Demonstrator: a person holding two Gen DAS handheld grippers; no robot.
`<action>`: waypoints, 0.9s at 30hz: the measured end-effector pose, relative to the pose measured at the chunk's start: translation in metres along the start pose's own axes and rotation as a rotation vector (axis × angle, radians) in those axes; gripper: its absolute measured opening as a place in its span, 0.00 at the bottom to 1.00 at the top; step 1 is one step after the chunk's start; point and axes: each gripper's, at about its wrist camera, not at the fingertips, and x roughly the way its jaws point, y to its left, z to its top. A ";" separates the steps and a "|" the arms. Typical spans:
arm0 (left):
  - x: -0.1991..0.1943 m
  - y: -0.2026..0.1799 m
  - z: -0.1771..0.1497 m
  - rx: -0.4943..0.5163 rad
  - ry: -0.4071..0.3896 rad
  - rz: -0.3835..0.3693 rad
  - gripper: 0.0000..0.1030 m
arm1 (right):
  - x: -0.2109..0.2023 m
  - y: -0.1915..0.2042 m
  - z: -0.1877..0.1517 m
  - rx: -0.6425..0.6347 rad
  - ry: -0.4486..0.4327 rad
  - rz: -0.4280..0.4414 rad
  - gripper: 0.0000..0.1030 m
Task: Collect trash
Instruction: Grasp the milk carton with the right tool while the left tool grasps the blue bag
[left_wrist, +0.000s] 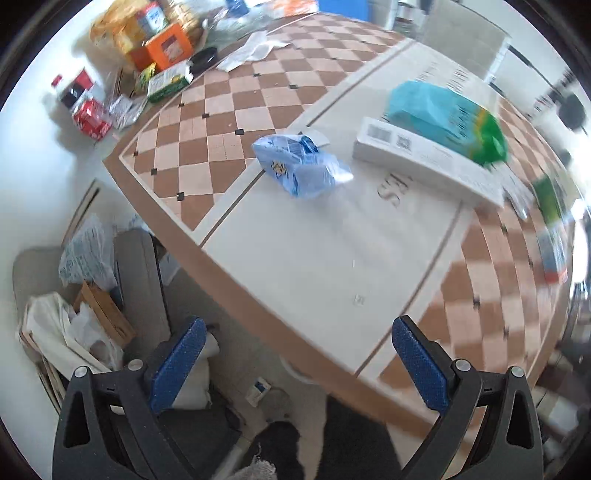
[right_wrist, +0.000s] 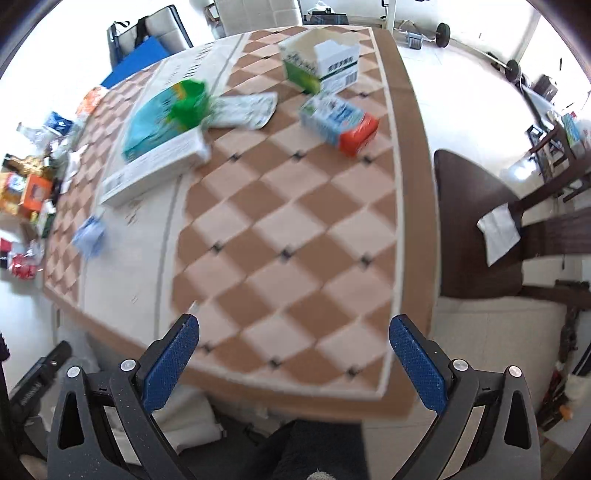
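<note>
A crumpled light-blue plastic wrapper (left_wrist: 301, 164) lies on the checkered table (left_wrist: 229, 122); it also shows in the right wrist view (right_wrist: 88, 236). A teal-and-green bag (left_wrist: 447, 118) rests on a flat white box (left_wrist: 424, 162); the bag (right_wrist: 162, 114) shows in the right wrist view too. A blue-and-orange carton (right_wrist: 338, 123), a silvery flat wrapper (right_wrist: 245, 109) and an open green-and-white box (right_wrist: 319, 66) lie farther right. My left gripper (left_wrist: 297, 363) is open and empty above the table's near edge. My right gripper (right_wrist: 293, 363) is open and empty above the near edge.
More boxes and packets are piled on the floor beyond the table's left end (left_wrist: 147, 48). A chair with bags and papers (left_wrist: 85, 295) stands at the left. A dark wooden chair (right_wrist: 491, 221) with a white tissue stands at the right.
</note>
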 end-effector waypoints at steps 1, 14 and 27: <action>0.008 -0.003 0.013 -0.040 0.018 0.009 1.00 | 0.009 -0.004 0.020 -0.009 0.006 -0.012 1.00; 0.065 -0.026 0.085 -0.159 0.100 0.149 1.00 | 0.134 -0.015 0.162 -0.067 0.096 -0.128 0.99; 0.062 0.033 0.097 -0.299 0.097 0.037 0.99 | 0.124 0.038 0.133 -0.091 0.155 0.054 0.61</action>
